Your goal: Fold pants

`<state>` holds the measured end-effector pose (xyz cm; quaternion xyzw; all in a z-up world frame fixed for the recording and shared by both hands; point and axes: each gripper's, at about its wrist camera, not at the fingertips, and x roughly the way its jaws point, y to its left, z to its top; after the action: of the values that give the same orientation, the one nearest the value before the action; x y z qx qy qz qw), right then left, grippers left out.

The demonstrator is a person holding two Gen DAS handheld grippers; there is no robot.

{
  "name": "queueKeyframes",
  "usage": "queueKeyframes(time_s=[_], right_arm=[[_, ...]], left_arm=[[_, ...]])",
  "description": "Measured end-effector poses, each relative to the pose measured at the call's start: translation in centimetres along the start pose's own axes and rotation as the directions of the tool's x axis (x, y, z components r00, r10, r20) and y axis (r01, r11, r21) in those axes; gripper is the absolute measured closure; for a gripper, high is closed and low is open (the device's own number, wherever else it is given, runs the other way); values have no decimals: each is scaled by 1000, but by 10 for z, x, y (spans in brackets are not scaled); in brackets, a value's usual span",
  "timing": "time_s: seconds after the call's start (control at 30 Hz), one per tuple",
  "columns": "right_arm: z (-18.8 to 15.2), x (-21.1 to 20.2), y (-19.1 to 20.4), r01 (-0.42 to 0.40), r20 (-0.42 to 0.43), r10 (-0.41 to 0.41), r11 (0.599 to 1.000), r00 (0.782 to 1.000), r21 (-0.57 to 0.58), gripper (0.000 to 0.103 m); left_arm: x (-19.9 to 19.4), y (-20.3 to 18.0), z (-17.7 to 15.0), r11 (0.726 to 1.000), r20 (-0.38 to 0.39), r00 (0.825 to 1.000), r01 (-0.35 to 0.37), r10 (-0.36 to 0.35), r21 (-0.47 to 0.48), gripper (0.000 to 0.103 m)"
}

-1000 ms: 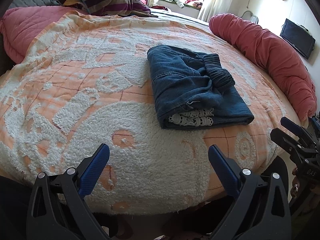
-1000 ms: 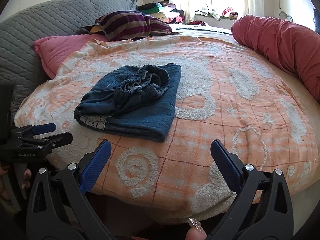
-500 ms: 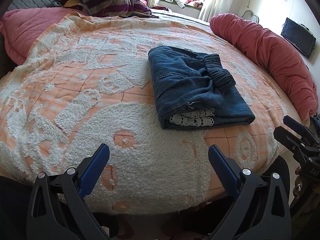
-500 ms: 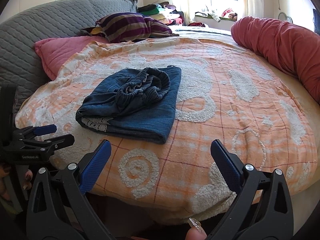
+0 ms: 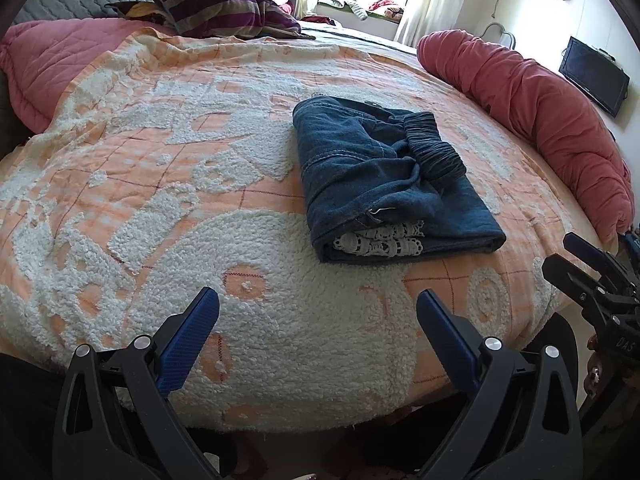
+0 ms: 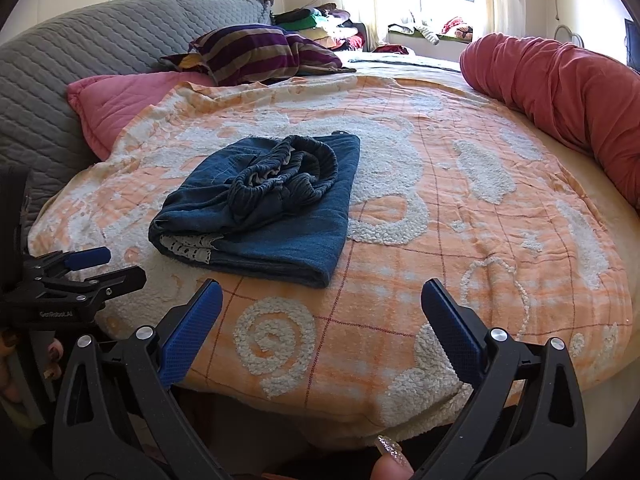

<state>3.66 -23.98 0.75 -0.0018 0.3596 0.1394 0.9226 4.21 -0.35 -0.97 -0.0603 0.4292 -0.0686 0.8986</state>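
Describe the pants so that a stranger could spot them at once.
Find the round bed under an orange-and-white fleecy blanket. Near its middle lies a folded dark blue denim bundle, the pants. Unlike the pillows at the edges, it shows white lace trim and a gathered elastic waistband.

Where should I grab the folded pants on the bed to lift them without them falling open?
Grip the pants at the thick folded edge nearest the grippers, coming in low from the front. All layers meet there, whereas the bunched waistband on top lies loose and would likely pull free.
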Motion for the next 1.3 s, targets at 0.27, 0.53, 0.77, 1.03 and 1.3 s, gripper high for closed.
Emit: queueKeyframes(time_s=[0.27, 0.53, 0.77, 1.03, 1.3], right_arm=[[0, 0, -1, 2, -2, -2, 1000, 1000, 0, 9], [0, 1, -1, 3, -2, -3, 1000, 1000, 1, 9], [0, 0, -1, 3, -1, -3, 1000, 1000, 4, 9], [0, 2, -3, 5, -3, -5, 1000, 1000, 6, 9], [-1, 2, -4, 6, -6, -6, 1000, 1000, 10, 9]], left_arm=[[0, 0, 0, 1000, -1, 1000, 0, 0, 0, 4], [0, 1, 0, 1000, 0, 1000, -2, 2, -4, 4], [0, 1, -1, 1000, 1, 1000, -4, 4, -6, 4], [0, 3, 0, 1000, -4, 1000, -9, 9, -9, 4], [1, 3, 0, 1000, -6, 1000, -13, 13, -11, 4]])
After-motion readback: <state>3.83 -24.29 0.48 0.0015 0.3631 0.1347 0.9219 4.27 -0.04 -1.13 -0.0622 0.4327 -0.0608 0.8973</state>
